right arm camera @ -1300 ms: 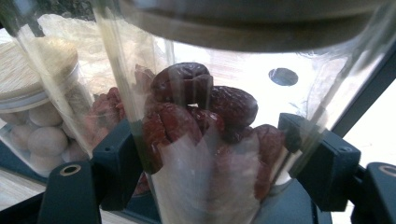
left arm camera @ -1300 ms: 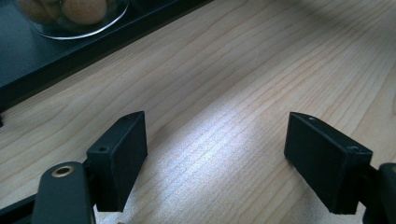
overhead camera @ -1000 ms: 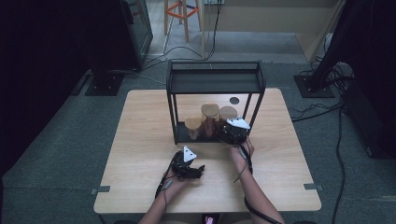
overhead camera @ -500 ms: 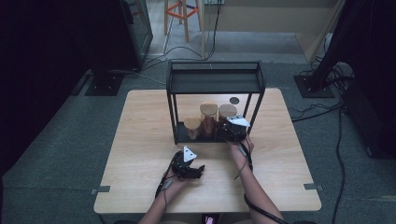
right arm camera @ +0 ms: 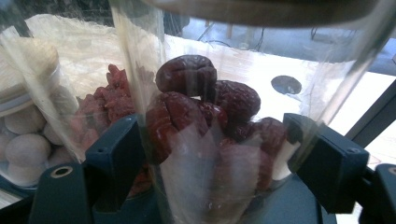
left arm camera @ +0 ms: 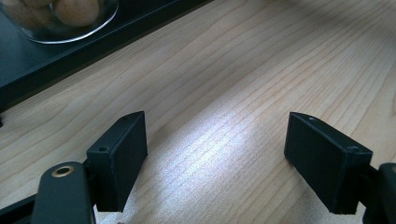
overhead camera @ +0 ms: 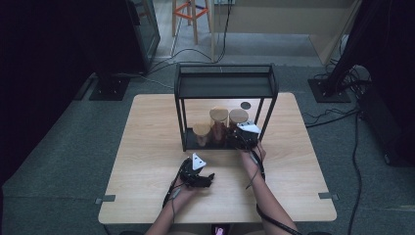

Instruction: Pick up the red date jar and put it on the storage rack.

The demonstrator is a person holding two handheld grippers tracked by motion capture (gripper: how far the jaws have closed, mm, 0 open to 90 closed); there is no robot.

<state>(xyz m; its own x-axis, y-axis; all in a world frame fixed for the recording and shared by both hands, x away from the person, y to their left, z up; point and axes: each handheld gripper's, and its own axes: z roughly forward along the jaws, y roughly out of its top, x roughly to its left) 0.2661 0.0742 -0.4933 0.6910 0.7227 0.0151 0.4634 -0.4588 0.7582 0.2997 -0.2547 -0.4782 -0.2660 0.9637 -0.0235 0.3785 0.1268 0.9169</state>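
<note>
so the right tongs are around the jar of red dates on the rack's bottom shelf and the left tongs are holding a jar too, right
Not quite. The right tongs do straddle the jar of red dates on the rack's bottom shelf, but the left tongs hold nothing: the left gripper view shows their jaws wide apart over the bare wooden table.

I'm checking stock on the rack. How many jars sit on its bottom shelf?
3, in a row: a short left jar, a taller middle jar, and a right jar of red dates between the right hand-held gripper jaws. Others may be hidden.
</note>
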